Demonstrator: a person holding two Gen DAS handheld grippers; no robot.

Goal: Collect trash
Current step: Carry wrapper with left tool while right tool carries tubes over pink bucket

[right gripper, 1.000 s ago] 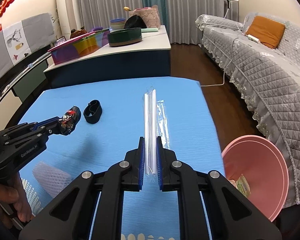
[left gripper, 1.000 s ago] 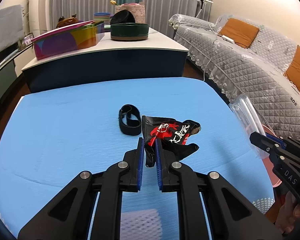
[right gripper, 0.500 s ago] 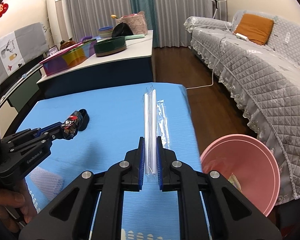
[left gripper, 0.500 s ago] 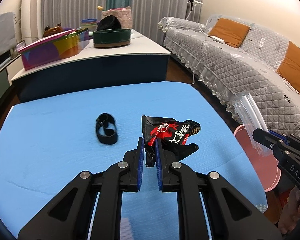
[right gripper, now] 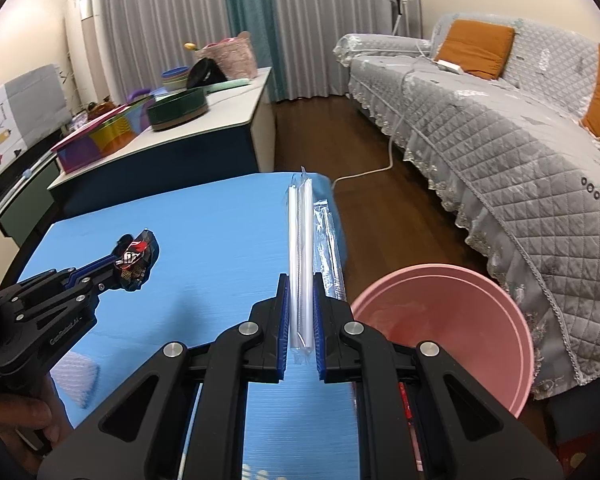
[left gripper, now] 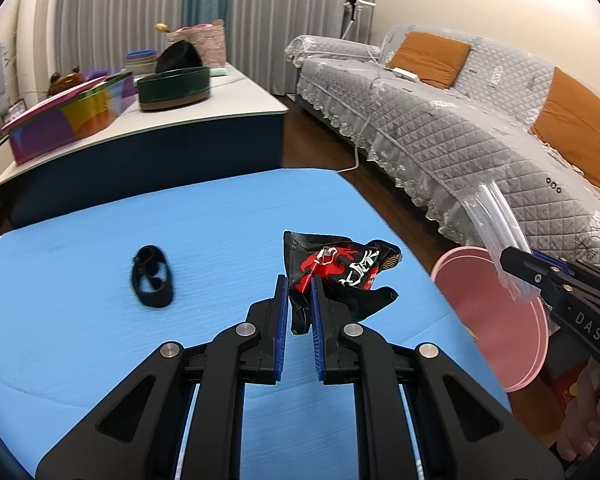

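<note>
My left gripper (left gripper: 299,286) is shut on a crumpled black and red snack wrapper (left gripper: 340,270), held above the blue table (left gripper: 100,340). From the right wrist view the same left gripper (right gripper: 134,262) shows at the left with the wrapper (right gripper: 134,256) at its tip. My right gripper (right gripper: 301,284) is shut on a long clear plastic sleeve with white straws (right gripper: 300,240) that sticks up and forward. In the left wrist view that sleeve (left gripper: 500,232) hangs over the pink bin (left gripper: 500,320). The pink bin (right gripper: 452,328) stands on the floor just right of the table.
A black elastic band (left gripper: 152,276) lies on the blue table to the left. A white foam net (right gripper: 74,376) lies near the table's front left. Behind is a low cabinet (left gripper: 140,152) with boxes and bowls. A grey quilted sofa (right gripper: 500,152) runs along the right.
Both grippers have swung to the right with their loads. The pink bin has come further into both views and the black band has slid off to the left.
</note>
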